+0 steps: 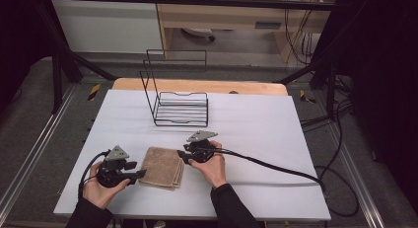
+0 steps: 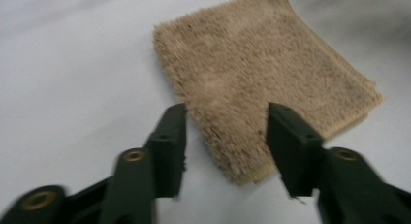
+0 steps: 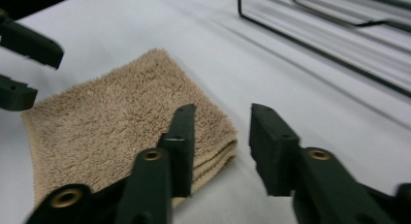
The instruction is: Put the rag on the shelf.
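Towel (image 1: 160, 167), tan terry, folded to a small near-square pad, lay flat on the white tabletop (image 1: 256, 124) near the person's edge, between the two hand-held grippers. Left gripper (image 1: 139, 171) sat just beside the towel's left edge, jaws parted wide and empty; in the left gripper view a towel corner (image 2: 245, 173) lay in the gap between them, apparently not yet gripped. Right gripper (image 1: 181, 155) sat at the towel's upper right corner, jaws likewise parted and empty, one jaw over the pile and the other over bare table, the stacked fold edges (image 3: 220, 153) showing at that corner. Both grippers stood about equally near; neither clearly touched the cloth. Towel's slightly longer axis ran roughly toward the far side of the table. Wire rack (image 1: 180, 102), black, upright, stood well apart beyond the towel at mid-table, its base bars open toward the viewer. Bare surface lay open on all sides of the towel, ample to the right and ahead; the near table edge was close behind it.
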